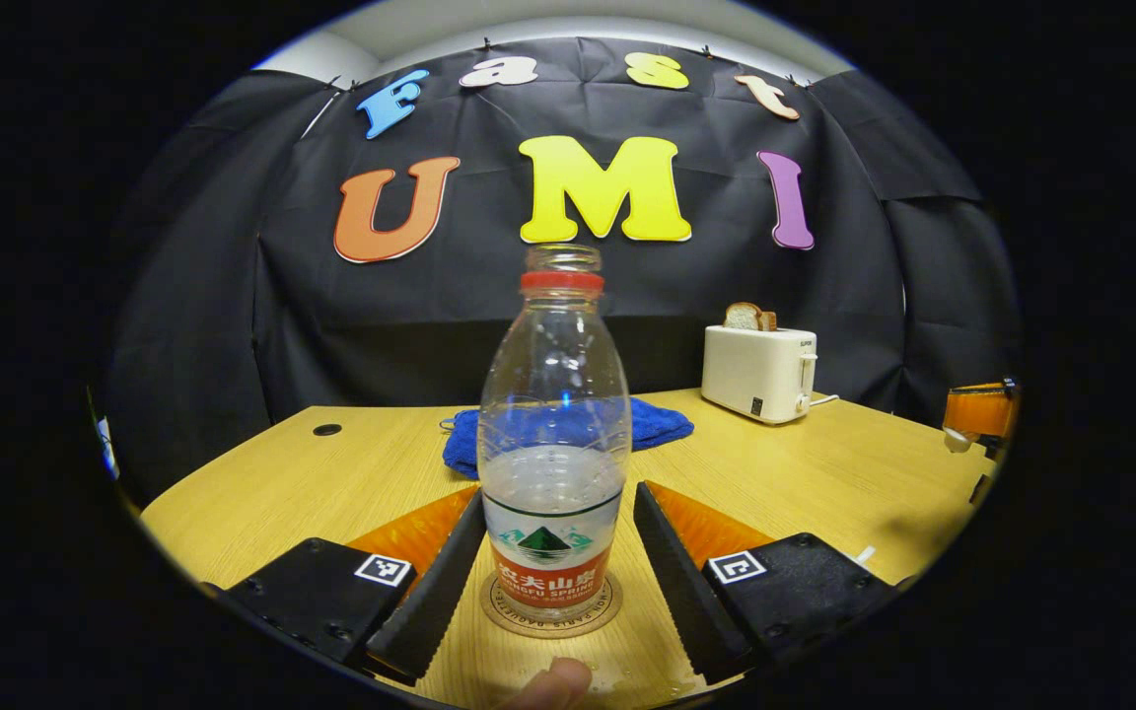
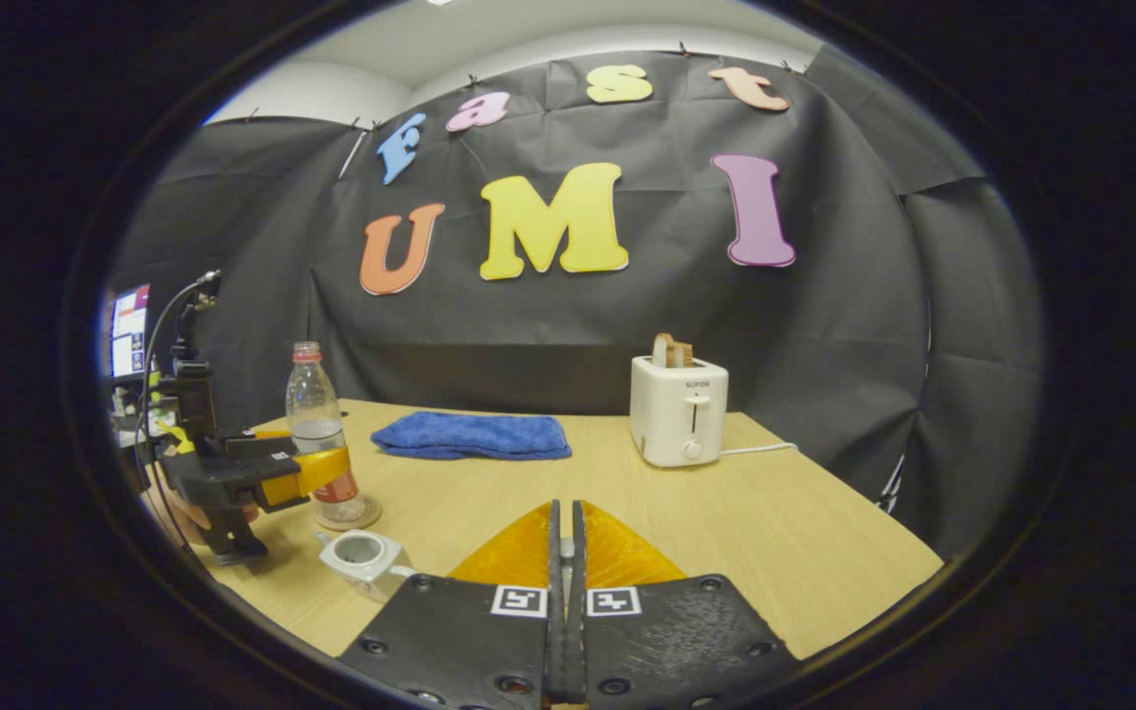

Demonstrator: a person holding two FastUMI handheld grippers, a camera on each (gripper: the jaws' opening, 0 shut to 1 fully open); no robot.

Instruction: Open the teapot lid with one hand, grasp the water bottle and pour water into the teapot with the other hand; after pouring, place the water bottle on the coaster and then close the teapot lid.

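A clear water bottle with a red neck ring, no cap and water about halfway up stands upright on a round cork coaster. My left gripper is open around it, with a gap between each finger and the bottle's sides. In the right gripper view the bottle, the coaster and the left gripper sit at the table's left. The small white teapot stands just in front of them with its top open. My right gripper is pressed shut, with a pale sliver of the teapot lid pinched between its fingers.
A folded blue cloth lies behind the bottle. A white toaster holding a slice of bread stands at the back right, its cord trailing right. A person's fingertip shows at the bottom of the left gripper view. A monitor stands off the table's left.
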